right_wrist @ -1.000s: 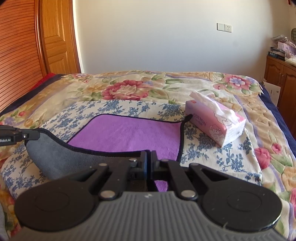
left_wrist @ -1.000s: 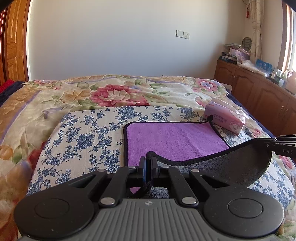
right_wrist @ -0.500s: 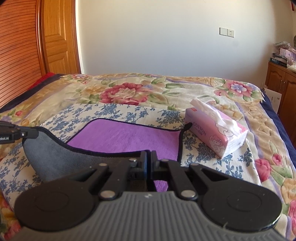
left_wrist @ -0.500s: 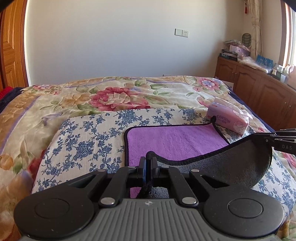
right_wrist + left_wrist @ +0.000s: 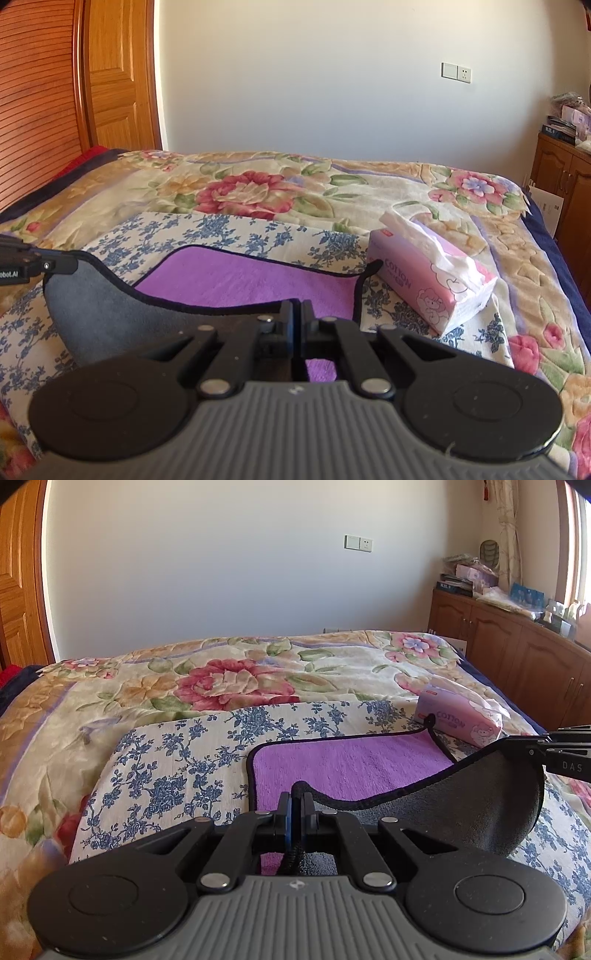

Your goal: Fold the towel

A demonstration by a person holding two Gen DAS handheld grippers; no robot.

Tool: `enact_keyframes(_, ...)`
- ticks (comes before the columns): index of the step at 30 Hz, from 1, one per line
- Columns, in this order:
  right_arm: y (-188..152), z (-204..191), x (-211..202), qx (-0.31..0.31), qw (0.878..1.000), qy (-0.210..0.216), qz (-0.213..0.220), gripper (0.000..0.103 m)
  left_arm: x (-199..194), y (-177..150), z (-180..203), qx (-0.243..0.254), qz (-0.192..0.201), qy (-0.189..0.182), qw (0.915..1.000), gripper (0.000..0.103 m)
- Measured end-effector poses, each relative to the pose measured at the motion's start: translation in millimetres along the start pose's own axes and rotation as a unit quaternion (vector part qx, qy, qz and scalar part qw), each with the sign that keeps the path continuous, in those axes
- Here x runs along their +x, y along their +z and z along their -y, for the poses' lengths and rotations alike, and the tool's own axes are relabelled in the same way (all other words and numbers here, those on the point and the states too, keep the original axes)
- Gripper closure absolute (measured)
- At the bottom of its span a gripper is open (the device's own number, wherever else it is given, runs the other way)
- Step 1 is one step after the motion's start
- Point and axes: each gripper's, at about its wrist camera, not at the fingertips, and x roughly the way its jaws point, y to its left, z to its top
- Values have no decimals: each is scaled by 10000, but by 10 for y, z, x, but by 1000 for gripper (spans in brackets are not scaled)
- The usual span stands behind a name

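Observation:
The towel [image 5: 351, 764] is purple on top and grey underneath, with a black hem. It lies on a blue-flowered cloth [image 5: 177, 768] on the bed. My left gripper [image 5: 297, 805] is shut on the towel's near left corner. My right gripper [image 5: 297, 314] is shut on the near right corner. Both hold the near edge raised, so the grey underside [image 5: 110, 314] sags between them. The far half of the towel [image 5: 240, 280] lies flat. The right gripper also shows at the right edge of the left wrist view [image 5: 554, 753].
A pink tissue pack [image 5: 436, 288] lies on the bed just right of the towel's far right corner. A wooden cabinet [image 5: 517, 664] with clutter stands to the right of the bed. A wooden door [image 5: 118, 74] is at the left. The floral bedspread [image 5: 221, 679] stretches beyond the cloth.
Both grippers have risen and moved forward with the near edge of the towel, so the far wall looms larger and the grey underside hangs higher.

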Motion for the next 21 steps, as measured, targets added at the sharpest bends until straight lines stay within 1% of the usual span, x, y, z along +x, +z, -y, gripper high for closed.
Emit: enact_keyframes(21, 139, 168, 215, -112, 9998, -93, 156, 99, 261, 258, -52, -10, 228, 42, 9997, 98)
